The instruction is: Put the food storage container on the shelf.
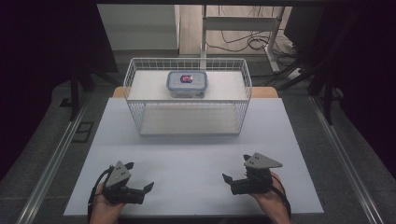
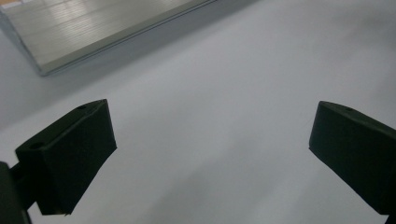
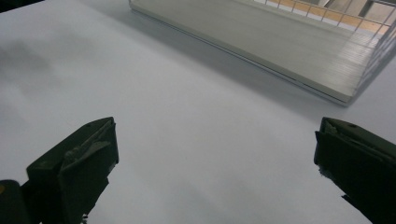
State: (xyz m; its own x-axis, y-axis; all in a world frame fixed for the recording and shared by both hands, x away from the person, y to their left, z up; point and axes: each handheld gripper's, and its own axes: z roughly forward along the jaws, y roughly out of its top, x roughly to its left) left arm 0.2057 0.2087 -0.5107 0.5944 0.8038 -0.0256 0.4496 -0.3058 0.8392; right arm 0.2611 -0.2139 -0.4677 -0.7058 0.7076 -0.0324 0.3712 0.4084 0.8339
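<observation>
A lidded plastic container [image 1: 187,83] is sitting inside the white wire basket [image 1: 135,93], well ahead of both grippers and roughly midway between them; something red and blue seems to be lying in it. The left gripper [image 1: 138,177] and right gripper [image 1: 236,168] are resting near the table's [image 1: 187,154] front edge, jaws spread wide, holding nothing.

Dim, soft overhead light; dark vignetted edges in the high view, blurred close-up gripper views.
</observation>
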